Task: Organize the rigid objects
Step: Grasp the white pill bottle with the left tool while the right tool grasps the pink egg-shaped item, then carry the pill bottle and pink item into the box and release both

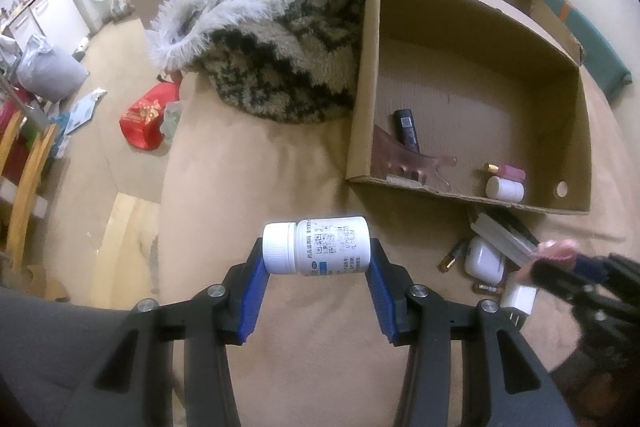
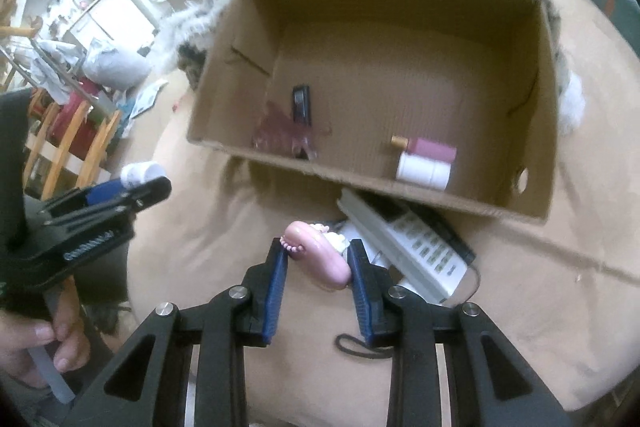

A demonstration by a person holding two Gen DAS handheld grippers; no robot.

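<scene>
Each camera sits just behind its own tongs, looking steeply down along them, close to the tan fabric-covered bed (image 1: 248, 179). The left view has the open brown cardboard box (image 1: 472, 23) ahead and to the right of the left tongs (image 1: 316, 251). The right view has that box (image 2: 400, 3) straight ahead of the right tongs (image 2: 318, 259); both share it, and each catches the other tongs at its edge.

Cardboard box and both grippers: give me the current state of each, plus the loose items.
Cardboard box: open, flaps up.
Left gripper: shut on white pill bottle, held sideways above the tan surface.
Right gripper: shut on pink oblong item.
Small white bottle: lying on its side in the box.
Pink block: in the box, beside the small bottle.
Earbud case: closed, outside the box.
</scene>
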